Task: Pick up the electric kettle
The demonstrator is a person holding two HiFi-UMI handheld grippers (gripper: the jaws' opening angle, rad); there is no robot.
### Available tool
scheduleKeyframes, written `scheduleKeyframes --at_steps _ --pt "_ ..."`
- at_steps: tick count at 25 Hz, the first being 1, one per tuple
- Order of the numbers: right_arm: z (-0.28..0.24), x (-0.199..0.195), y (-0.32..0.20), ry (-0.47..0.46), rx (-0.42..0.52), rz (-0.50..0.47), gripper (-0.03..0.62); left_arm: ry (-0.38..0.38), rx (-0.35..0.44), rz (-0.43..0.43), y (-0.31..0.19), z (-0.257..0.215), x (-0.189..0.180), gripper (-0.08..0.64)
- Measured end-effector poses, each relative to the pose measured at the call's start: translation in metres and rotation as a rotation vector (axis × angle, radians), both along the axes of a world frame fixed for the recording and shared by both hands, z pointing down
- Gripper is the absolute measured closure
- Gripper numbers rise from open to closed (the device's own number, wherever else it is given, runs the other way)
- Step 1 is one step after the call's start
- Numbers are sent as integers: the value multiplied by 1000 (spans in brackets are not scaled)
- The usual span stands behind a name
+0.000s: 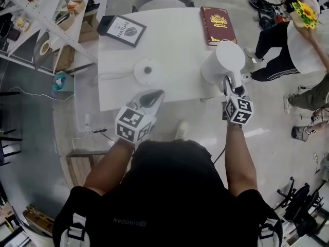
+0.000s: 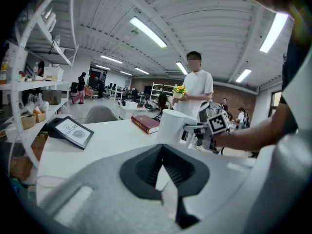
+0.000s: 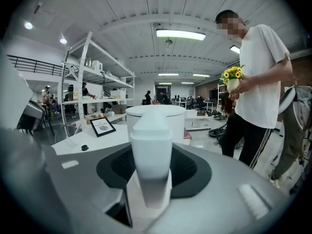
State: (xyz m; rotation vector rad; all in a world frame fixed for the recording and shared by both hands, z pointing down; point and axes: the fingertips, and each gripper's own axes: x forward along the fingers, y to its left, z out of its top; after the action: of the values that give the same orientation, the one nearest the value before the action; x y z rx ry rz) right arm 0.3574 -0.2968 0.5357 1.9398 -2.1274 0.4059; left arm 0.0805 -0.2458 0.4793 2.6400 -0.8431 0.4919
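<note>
Position: the electric kettle [image 1: 222,62] stands upright on the white counter [image 1: 175,45], near the right end of the edge closest to the person.

Appearance: plain white cylindrical body with a flat white lid. A squared white handle [image 3: 151,150], broader at its top, sits on the side facing the person. The round white power base [image 1: 147,70], with a dark centre, lies on the counter well apart to the kettle's left.

Right gripper [image 1: 230,85]: jaws spread wide and set around the handle, which stands upright between them. The dark ribbed pads appear to stand just off the handle on both sides, though contact is hard to judge.

Left gripper [image 1: 149,98]: held over the near counter edge, in front of the power base, with its jaws drawn together and nothing between them.

A red book [image 1: 218,24] lies behind the kettle.
</note>
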Motion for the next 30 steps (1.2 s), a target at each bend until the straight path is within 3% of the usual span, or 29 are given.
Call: scheduleKeyframes --at_steps 4,11,17,22,27,30 --pt "3 5 10 -2 -24 47 387 -1 3 12 5 -2 -10 555" --pt "9 6 43 -13 -71 160 387 4 8 22 9 -5 -37 556" --pt "0 -22 69 -87 -90 172 423 16 17 22 14 -11 -60 556" --pt "-32 -92 75 -139 -27 42 586 45 26 29 19 -18 -79 557" --pt "-56 -208 87 -250 -14 -221 586 62 37 45 29 -25 -96 557" --pt "-64 -267 103 -245 -18 -345 587 68 42 45 35 -28 -109 555"
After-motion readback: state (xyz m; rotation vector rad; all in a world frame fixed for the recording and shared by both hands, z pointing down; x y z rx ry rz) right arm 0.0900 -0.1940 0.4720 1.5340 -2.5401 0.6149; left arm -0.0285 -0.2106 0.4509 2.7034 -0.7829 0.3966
